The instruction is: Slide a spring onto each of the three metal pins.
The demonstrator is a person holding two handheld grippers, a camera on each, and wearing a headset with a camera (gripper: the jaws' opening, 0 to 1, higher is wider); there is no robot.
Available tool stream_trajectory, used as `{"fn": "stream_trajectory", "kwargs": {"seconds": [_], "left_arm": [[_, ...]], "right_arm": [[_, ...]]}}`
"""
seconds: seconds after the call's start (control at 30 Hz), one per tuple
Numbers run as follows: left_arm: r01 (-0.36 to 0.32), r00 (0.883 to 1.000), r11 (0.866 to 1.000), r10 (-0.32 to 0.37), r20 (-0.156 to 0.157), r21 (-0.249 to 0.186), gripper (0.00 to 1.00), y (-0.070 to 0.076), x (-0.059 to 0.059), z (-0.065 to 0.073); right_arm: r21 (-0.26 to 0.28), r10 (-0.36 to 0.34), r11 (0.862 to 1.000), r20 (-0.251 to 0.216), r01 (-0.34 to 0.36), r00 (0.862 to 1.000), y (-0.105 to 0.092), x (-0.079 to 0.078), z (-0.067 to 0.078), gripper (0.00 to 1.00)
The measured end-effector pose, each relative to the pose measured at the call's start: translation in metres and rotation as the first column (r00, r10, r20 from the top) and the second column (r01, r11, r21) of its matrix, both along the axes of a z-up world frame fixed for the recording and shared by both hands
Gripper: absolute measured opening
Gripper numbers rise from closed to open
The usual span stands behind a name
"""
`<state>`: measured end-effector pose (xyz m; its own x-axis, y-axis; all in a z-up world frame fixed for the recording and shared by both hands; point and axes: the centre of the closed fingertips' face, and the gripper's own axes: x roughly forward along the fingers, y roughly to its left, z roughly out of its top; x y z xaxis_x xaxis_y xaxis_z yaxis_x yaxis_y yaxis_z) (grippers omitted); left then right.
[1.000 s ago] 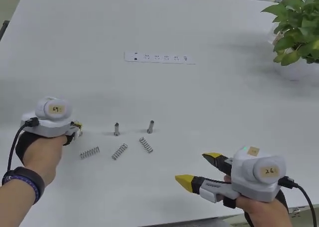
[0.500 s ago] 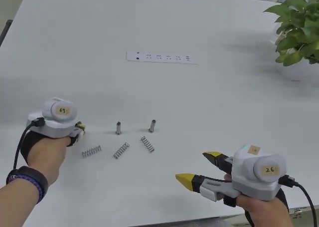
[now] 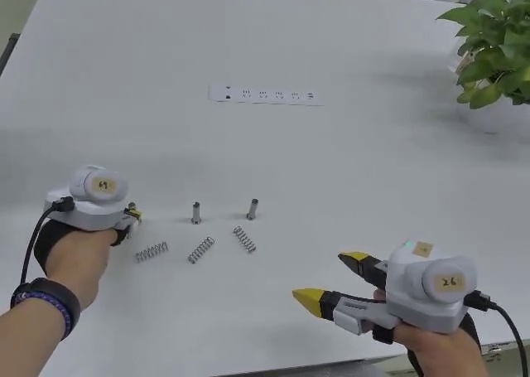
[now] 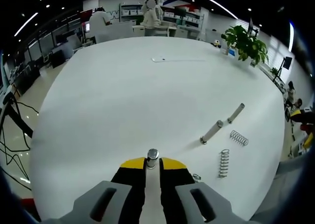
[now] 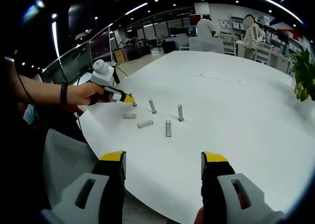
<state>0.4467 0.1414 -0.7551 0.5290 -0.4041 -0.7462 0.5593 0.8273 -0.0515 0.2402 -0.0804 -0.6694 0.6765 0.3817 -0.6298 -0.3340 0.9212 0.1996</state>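
Clamping the gripped pin [image 4: 152, 155], the left gripper [image 4: 152, 166] had its yellow-tipped jaws drawn narrow. The pin's rounded top stood between the tips, and the pin itself stood upright on the white table [image 4: 123, 96].

Just to the right of those jaws in the left gripper view, a near spring [image 4: 196, 176] peeked out beside the gripper body, mostly hidden. Farther right lay the middle spring [image 4: 224, 163], and beyond it the far spring [image 4: 238, 138], all three flat on the table and apart from one another. Ahead of the springs and to the right of the tips stood the middle pin [image 4: 212, 132], then the far pin [image 4: 236, 113], each upright, bare and clear of the springs.

From the head view, a hand [image 3: 76, 257] wearing a dark wristband carried this gripper at the left end of the row of parts.

Well apart from the row, low and to the right, the right gripper [image 3: 332, 279] was held with its jaws spread wide over bare table, pointing toward the parts. From its own view the springs and pins lay ahead, between the two tips.

Beyond everything, a white power strip [image 3: 263, 95] lay flat, and a leafy plant [image 3: 493, 45] stood at the far right corner.
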Motion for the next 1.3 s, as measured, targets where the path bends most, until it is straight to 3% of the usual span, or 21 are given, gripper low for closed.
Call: {"fn": "stream_trajectory", "kwargs": {"seconds": [0.27,0.6,0.73,0.87,1.3], "left_arm": [[-0.005,1.0,1.0,0.005,-0.017,-0.001,0.08,0.004,-0.008,-0.002],[-0.048,0.998,0.999,0.047,-0.029,-0.022,0.13,0.019,-0.037,0.003],[-0.057,0.998,0.998,0.056,-0.028,-0.034,0.15,0.027,-0.042,0.004],[-0.066,0.998,0.996,0.065,-0.019,-0.053,0.17,0.036,-0.048,0.009],[-0.075,0.996,0.991,0.081,0.049,-0.112,0.25,0.055,-0.064,0.03]], "right_arm": [[0.008,0.005,1.0,0.004,-0.005,1.0,0.002,0.001,-0.001,0.6],[0.016,0.044,0.999,0.003,-0.045,0.999,0.006,0.005,-0.004,0.6],[0.015,0.072,0.997,0.006,-0.072,0.997,0.01,0.009,-0.003,0.6],[0.017,0.099,0.995,0.013,-0.099,0.995,0.015,0.013,-0.003,0.6],[0.03,0.176,0.984,0.013,-0.176,0.984,0.032,0.017,-0.005,0.6]]}}
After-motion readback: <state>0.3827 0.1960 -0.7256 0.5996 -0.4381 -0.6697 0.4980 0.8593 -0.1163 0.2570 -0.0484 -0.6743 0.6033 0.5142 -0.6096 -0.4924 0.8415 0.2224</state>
